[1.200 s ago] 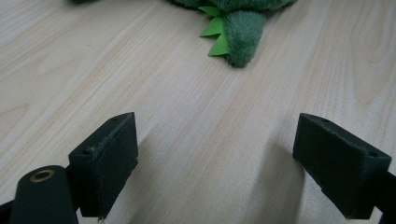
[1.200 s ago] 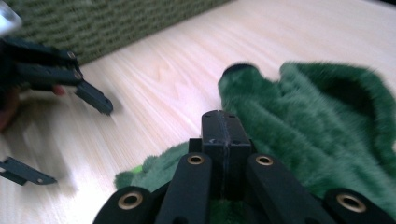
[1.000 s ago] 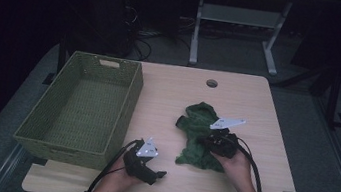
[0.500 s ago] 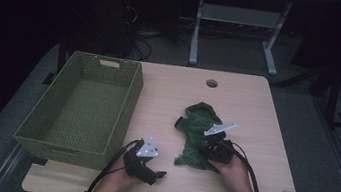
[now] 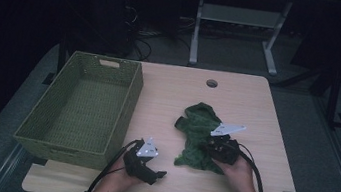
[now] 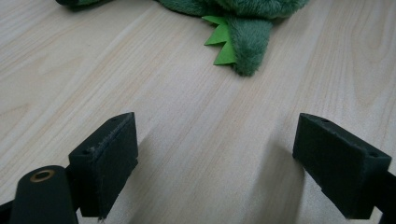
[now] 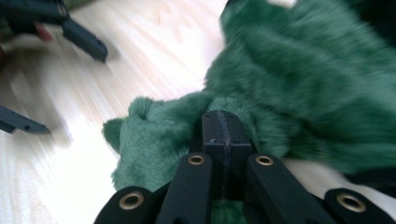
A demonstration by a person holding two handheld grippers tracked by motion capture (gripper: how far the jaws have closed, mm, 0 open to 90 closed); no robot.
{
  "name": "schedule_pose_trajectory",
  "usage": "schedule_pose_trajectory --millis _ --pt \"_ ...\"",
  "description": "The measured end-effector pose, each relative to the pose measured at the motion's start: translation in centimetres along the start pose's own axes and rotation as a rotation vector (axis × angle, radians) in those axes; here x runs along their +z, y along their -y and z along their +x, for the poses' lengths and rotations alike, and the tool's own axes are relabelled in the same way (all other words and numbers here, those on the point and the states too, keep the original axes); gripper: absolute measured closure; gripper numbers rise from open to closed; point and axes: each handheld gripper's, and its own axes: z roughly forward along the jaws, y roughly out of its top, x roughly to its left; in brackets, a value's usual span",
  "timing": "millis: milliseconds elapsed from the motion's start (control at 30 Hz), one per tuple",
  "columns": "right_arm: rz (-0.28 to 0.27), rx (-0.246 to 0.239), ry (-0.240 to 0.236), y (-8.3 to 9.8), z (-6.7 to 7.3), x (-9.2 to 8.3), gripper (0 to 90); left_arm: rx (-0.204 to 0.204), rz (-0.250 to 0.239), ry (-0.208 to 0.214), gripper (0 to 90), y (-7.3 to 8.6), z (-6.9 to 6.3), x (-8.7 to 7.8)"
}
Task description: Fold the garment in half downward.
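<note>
Where the high view blurs detail, the right gripper [image 7: 223,122] view shows jaws pinching the furry green plush toy [image 7: 299,93]; the left gripper [image 6: 215,163] gapes empty above the woodgrain counter [image 6: 187,116].

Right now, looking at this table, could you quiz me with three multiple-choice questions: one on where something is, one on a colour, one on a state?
1. Where does the basket stand?
A. on the table's left side
B. on its right side
C. on the floor

2. What colour is the plush toy?
A. red
B. green
C. white

3. How do the jaws of the left gripper stand?
A. shut on the toy
B. shut on nothing
C. open over bare wood

Answers:
1. A: the high view shows it along the table's left edge.
2. B: its fur is dark green, with brighter green spikes in the left gripper view.
3. C: the left gripper view shows both jaws wide apart, wood between them.
</note>
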Motion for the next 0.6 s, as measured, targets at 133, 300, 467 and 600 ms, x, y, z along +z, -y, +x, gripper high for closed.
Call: schedule_pose_trajectory --millis 133,300,467,600 --pt "-0.028 0.022 0.016 0.9 -0.9 -1.4 90.0 -0.001 0.0 0.0 13.4 0.0 0.0 0.0" --pt "-0.052 0.053 0.045 2.3 -2.0 -3.4 85.3 -0.005 0.001 0.002 13.4 0.0 0.0 0.0" --pt "-0.062 0.086 0.06 4.2 -2.7 -5.3 78.2 -0.004 0.0 0.002 13.4 0.0 0.0 0.0" --pt "-0.056 0.102 0.077 6.0 -3.0 -6.7 71.7 -0.004 0.0 0.002 13.4 0.0 0.0 0.0"
